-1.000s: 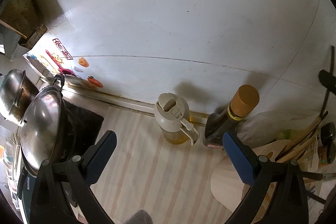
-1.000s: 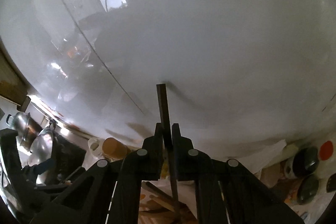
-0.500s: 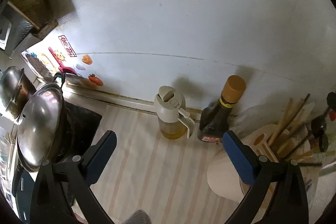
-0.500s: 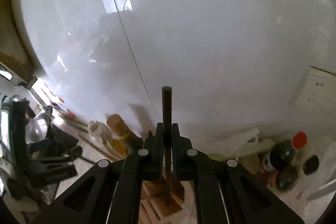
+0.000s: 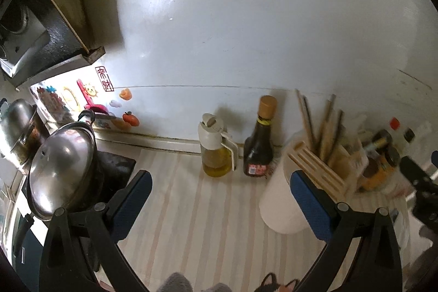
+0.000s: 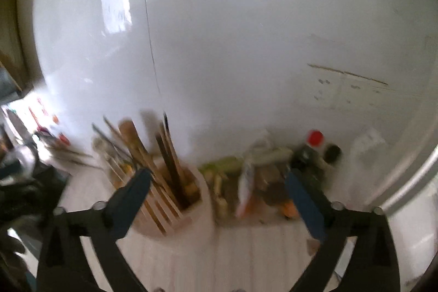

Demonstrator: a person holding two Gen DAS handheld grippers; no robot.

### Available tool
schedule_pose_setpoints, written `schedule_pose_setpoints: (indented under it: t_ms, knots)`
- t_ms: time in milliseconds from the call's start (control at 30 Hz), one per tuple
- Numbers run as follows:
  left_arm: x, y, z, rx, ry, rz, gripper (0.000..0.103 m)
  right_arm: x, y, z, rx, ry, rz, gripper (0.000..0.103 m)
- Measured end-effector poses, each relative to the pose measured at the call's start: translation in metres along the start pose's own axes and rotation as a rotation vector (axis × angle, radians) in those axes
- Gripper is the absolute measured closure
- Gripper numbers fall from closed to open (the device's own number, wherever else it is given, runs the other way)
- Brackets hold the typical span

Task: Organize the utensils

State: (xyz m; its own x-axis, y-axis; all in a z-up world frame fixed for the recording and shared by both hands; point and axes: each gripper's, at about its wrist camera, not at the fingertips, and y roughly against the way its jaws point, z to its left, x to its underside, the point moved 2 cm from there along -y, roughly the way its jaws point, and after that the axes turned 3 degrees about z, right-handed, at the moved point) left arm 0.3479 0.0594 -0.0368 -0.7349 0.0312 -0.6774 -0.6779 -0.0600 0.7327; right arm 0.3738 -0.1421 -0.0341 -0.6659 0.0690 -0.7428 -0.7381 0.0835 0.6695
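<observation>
Upright, wooden utensils [image 6: 161, 155] bunched in white holder [image 6: 202, 199]

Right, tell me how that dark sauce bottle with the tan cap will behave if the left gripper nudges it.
The dark sauce bottle is tall with a narrow neck, so a high push would probably tip it. It looks like glass: likely rigid, slippery, breakable. It stands close beside the oil dispenser, so tipping left might knock that.

Glossy white wall [image 5: 246, 32] behind a striped counter [image 5: 197, 210].
Ahead of the fingers the wall reflects a window [image 6: 115, 7]; a dark range hood [image 5: 41, 45] hangs far left.
</observation>
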Motion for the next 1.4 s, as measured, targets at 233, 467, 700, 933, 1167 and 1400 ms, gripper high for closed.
schedule_pose_setpoints:
  t_ms: [233,467,700,933,1167,1400]
  knots:
    - [0.036,0.054,-0.012,0.018,-0.014,-0.056,0.000,0.042,0.037,-0.007,0.039,-0.014,-0.028,0.000]
    - [0.070,0.125,-0.021,0.029,-0.009,-0.126,0.000,0.078,0.118,-0.015,0.054,-0.013,-0.115,0.000]
    - [0.105,0.189,-0.024,0.043,0.003,-0.163,0.000,0.107,0.199,-0.027,0.056,-0.002,-0.188,0.000]
    - [0.128,0.226,-0.034,0.072,-0.022,-0.182,0.000,0.131,0.257,-0.040,0.076,-0.003,-0.238,0.000]
    - [0.142,0.240,-0.027,0.084,-0.022,-0.194,0.000,0.148,0.285,-0.044,0.099,-0.018,-0.271,0.000]
    - [0.147,0.246,-0.019,0.083,-0.025,-0.209,0.000,0.155,0.292,-0.038,0.086,-0.015,-0.265,0.000]
